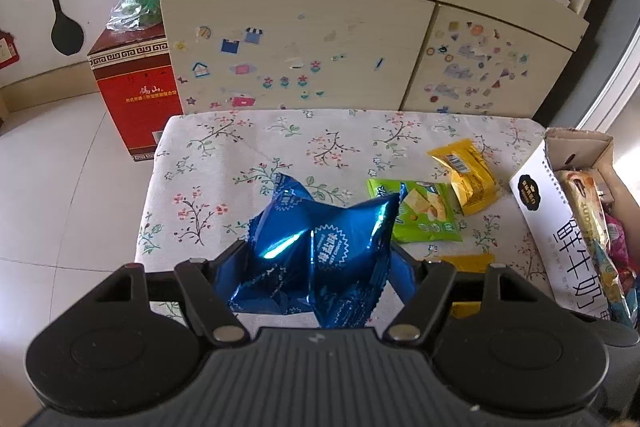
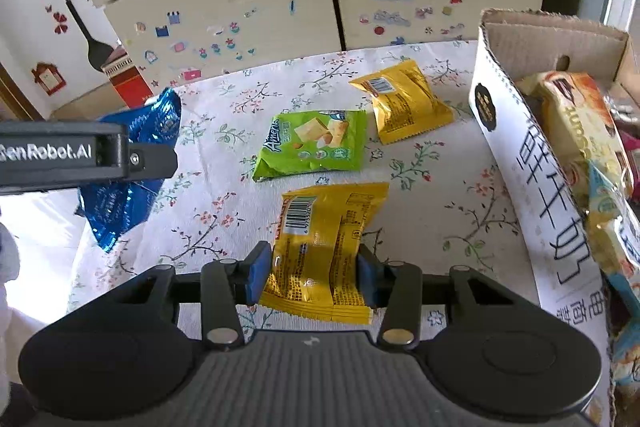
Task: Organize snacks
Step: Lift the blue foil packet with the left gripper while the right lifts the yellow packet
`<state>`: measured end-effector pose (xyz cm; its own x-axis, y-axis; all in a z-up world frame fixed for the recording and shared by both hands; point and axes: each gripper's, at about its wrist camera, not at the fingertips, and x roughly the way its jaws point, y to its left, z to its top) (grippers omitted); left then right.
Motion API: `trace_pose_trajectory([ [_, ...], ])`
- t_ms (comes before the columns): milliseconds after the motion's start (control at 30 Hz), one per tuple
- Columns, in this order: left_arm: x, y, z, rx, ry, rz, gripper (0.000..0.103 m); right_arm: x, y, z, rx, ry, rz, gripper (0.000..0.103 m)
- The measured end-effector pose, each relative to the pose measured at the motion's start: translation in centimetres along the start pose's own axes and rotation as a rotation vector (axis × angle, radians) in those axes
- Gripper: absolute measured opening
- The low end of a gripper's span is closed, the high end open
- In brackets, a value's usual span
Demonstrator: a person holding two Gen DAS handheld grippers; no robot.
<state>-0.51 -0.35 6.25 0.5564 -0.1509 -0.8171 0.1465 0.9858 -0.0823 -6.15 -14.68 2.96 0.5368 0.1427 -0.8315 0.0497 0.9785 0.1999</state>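
Observation:
My left gripper is shut on a bunch of shiny blue foil packets, which hang above the floral tablecloth. In the right wrist view the same gripper comes in from the left with the blue packets in it. My right gripper has its blue pads pressed on both sides of a yellow packet near the table's front edge. A green packet and a second yellow packet lie flat on the cloth further back.
A white cardboard box stands at the table's right with several snack packs in it. A cream cabinet covered in stickers rises behind the table. A red carton sits on the tiled floor to the left.

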Motion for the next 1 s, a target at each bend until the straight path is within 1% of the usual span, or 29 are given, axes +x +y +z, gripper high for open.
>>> trace_pose_trajectory([
  [500,-0.4,-1.5,-0.1,0.020,-0.021,0.004,0.072,-5.3,-1.7,1.6,0.065,-0.122,0.067,0.051],
  [833,-0.6,-2.7,0.0,0.033,-0.035,-0.002,0.072,-6.3,-2.0,1.7,0.070,-0.150,0.069,0.051],
  [1000,-0.9,-3.3,0.1,0.041,-0.053,-0.003,0.072,-7.2,-2.3,1.9,0.082,-0.179,0.073,0.051],
])
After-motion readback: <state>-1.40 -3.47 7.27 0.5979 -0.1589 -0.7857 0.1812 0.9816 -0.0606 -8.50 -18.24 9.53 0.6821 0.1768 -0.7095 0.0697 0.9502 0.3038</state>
